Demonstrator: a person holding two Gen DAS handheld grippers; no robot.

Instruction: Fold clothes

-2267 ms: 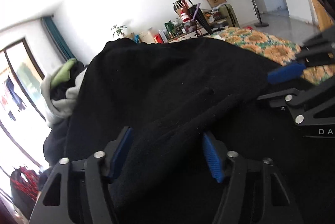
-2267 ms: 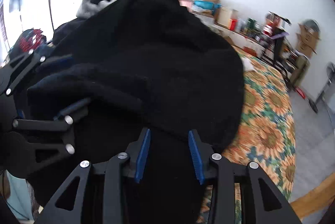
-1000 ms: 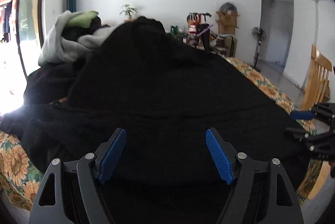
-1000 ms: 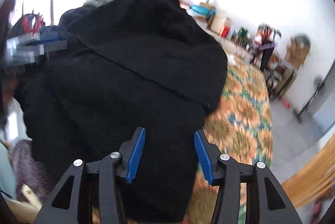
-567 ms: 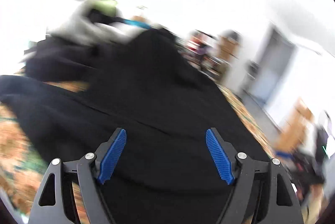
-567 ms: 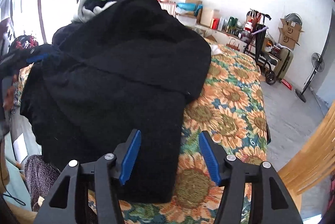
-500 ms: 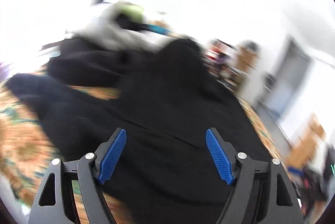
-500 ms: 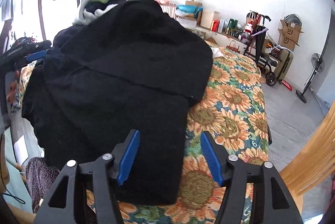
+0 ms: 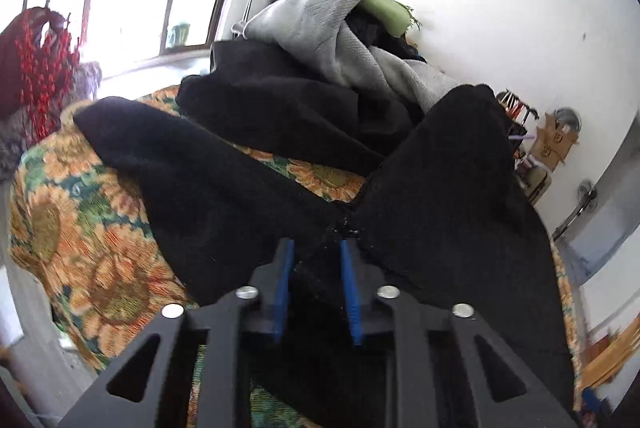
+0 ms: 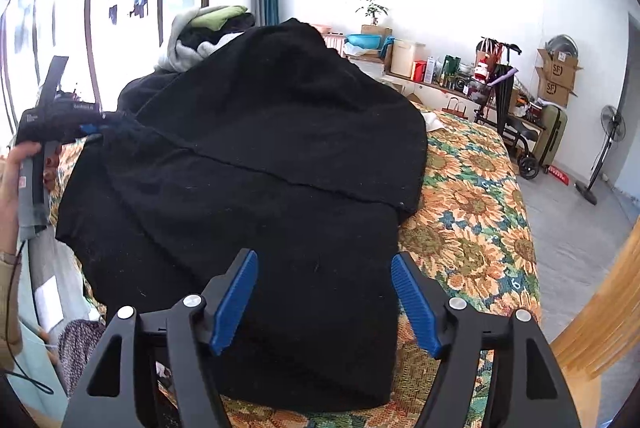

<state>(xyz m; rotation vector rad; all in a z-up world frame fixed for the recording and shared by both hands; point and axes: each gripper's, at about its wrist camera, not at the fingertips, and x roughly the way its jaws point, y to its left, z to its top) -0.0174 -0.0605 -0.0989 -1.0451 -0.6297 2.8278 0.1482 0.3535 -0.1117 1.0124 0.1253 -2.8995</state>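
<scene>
A large black garment point(image 9: 440, 207) lies spread over a bed with a sunflower cover point(image 9: 80, 228). One sleeve stretches away to the left. My left gripper point(image 9: 316, 248) is closing its jaws, and the blue pads pinch black fabric where the sleeve meets the body. In the right wrist view, the left gripper point(image 10: 94, 131) grips the left edge of the garment point(image 10: 280, 147), held by a person's hand point(image 10: 12, 167). My right gripper point(image 10: 324, 260) hovers over the near hem. Its jaws are opening, and the fabric lies below the pads, not pressed between them.
A heap of grey, green and dark clothes point(image 10: 192, 43) sits behind the garment by the window. Bare bed cover point(image 10: 472, 211) shows on the right. A cluttered shelf point(image 10: 440, 67), a fan point(image 10: 612, 131) and a wooden chair point(image 10: 600, 328) stand beyond the bed.
My left gripper swung to the garment's left side, rolled, and closed from wide open onto the black fabric. The right gripper's jaws widened and it stayed over the near hem.
</scene>
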